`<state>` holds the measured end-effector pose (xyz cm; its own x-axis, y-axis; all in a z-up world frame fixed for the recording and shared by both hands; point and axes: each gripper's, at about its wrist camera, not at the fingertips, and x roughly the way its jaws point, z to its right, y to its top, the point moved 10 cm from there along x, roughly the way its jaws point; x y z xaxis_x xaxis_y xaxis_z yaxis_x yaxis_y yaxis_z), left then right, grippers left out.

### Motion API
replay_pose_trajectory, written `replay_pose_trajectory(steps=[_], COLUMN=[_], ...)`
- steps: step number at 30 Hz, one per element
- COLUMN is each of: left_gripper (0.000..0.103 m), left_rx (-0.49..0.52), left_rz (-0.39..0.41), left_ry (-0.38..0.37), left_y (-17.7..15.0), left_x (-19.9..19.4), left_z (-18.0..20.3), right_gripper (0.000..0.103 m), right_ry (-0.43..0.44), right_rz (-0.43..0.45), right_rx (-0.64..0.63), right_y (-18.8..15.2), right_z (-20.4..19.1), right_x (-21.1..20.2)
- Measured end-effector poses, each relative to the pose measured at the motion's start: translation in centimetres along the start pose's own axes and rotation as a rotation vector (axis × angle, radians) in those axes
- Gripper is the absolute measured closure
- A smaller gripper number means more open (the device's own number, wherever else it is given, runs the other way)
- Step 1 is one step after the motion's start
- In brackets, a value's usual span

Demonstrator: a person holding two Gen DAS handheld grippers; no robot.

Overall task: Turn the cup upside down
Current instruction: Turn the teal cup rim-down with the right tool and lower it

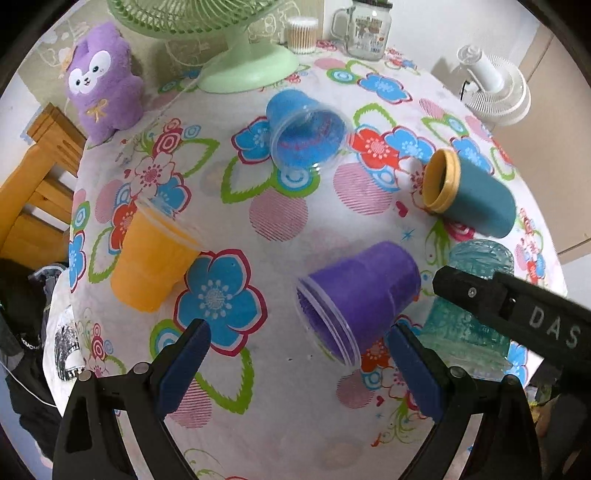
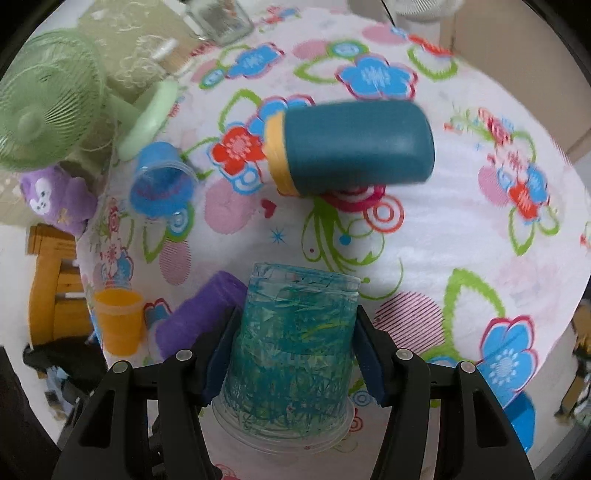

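My right gripper [image 2: 291, 350] is shut on a clear teal-streaked plastic cup [image 2: 291, 343], its wide rim toward the camera and its base pointing away; the cup also shows in the left wrist view [image 1: 469, 317], with the right gripper's black finger [image 1: 517, 306] across it. My left gripper [image 1: 299, 354] is open and empty, just short of a purple cup [image 1: 362, 295] that lies on its side. A dark teal cup with a yellow rim [image 1: 476, 195] [image 2: 351, 144], a blue cup [image 1: 306, 129] [image 2: 159, 177] and an orange cup [image 1: 151, 254] [image 2: 118, 317] also lie or stand on the flowered tablecloth [image 1: 280, 236].
A green desk fan [image 1: 236, 40] [image 2: 44, 99], a purple plush toy [image 1: 103, 81], a glass jar mug [image 1: 365, 33], a cotton-swab tub [image 1: 301, 33] and a white fan [image 1: 495, 88] stand at the table's far edge. A wooden chair [image 1: 40, 177] is to the left.
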<state>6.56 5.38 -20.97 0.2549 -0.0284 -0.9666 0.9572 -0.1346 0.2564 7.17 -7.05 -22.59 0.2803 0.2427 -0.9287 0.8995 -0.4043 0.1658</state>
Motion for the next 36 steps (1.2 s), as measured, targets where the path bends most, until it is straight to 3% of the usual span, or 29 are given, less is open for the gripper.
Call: replay_pose_trajectory(steps=[7,17,36], left_gripper=[0.005,0.005,0.005], left_rx=[-0.089,-0.222,-0.287], left_rz=[0.045,0.089,0.17], left_ry=[0.015,0.036,0.085], left_y=[0.2,-0.4,-2.7], left_x=[-2.2,-5.7,-9.5], left_z=[-0.3,0.5,2.3], right_gripper=[0.041,0.041,0.041], right_ry=[-0.014,0.032,0.126], right_rz=[0.076,0.161,0.38], right_rx=[-0.208,-0.451,-0.717], right_y=[1.0,2.3,1.6], right_z=[-1.3,-1.9,-2.5], right_x=[-3.0,-7.9,-12.3])
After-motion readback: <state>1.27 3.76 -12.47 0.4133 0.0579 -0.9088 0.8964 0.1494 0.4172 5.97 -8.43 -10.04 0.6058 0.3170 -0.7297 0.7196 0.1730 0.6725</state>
